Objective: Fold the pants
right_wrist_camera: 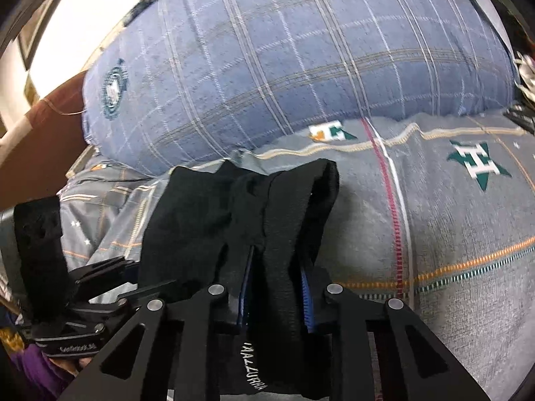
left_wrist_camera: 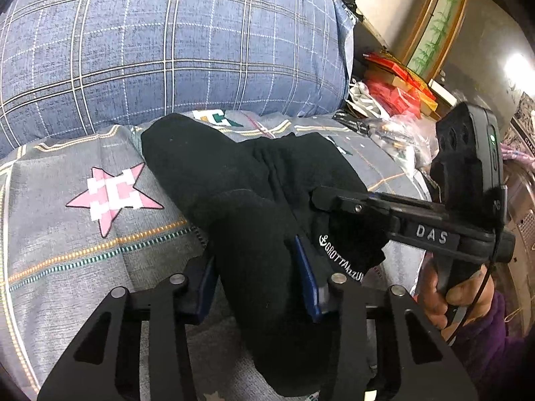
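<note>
Pants [left_wrist_camera: 234, 200], black and soft, hang bunched between both grippers above the grey star-print bedsheet [left_wrist_camera: 83, 234], and they look light and floppy! Left gripper [left_wrist_camera: 264, 280] pinches a thick roll of fabric; right gripper [right_wrist_camera: 276, 287] clamps a fold near the white lettering. Limp knit will sag, so I'd grip at waistband and hems. Blue plaid pillow [left_wrist_camera: 167, 50] sits behind.

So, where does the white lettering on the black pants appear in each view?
Left wrist: white lettering is lower center-right, beside the left tongs' blue pad.
Right wrist: lettering is at bottom center, between the right tongs.
Shared landmark: blue plaid pillow behind.
</note>
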The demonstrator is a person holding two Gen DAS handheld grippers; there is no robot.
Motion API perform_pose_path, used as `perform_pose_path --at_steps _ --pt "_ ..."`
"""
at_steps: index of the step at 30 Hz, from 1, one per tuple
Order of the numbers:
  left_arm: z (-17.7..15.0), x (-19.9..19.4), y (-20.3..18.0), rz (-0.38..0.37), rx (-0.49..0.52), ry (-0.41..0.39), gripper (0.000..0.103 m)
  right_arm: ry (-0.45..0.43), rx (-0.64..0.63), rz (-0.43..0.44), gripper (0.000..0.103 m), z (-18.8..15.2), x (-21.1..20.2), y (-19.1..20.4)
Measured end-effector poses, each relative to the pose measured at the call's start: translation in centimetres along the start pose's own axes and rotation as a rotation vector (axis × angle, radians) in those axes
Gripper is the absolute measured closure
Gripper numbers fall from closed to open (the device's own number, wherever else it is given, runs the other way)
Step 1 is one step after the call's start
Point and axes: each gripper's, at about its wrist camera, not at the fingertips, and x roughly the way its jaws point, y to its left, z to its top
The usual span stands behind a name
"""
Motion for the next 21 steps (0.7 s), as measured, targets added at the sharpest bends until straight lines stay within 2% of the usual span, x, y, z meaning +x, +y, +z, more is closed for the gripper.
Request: perform_pose_path --at_steps 6,9,14,18,19,20,21 --pt "0.6 -3.6 0.4 0.042 -0.038 -0.06 0.062 -0.051 -0.013 0.08 0.079 0.5 -1.3 2.3" --pt "0.6 -5.9 0.7 0.088 -0.066 -0.078 0.062 -0.066 -0.015 0.148 0.079 0.9 -1.7 3.9" --pt "-1.1 -8.7 2.2 0.223 -0.085 -0.086 0.062 -0.041 -0.009 0.222 0.079 0.8 -0.9 6.6" --pt "-3.3 -7.3 4.8 0.329 -0.119 -0.009 0.062 0.031 0.004 0.194 0.08 -0.5 1.9 8.1" --pt "-3.9 -6.3 5.6 0.366 -0.121 0.029 0.062 0.041 0.005 0.178 0.084 -0.8 2.5 8.2" --pt "-4.7 -4.8 6.9 0.437 -0.138 0.079 0.059 0.071 -0.003 0.154 0.084 -1.3 3.7 8.4" --pt "-5.0 -4.5 7.5 0.449 -0.158 0.081 0.052 0.098 -0.018 0.122 0.084 -1.6 4.7 8.6"
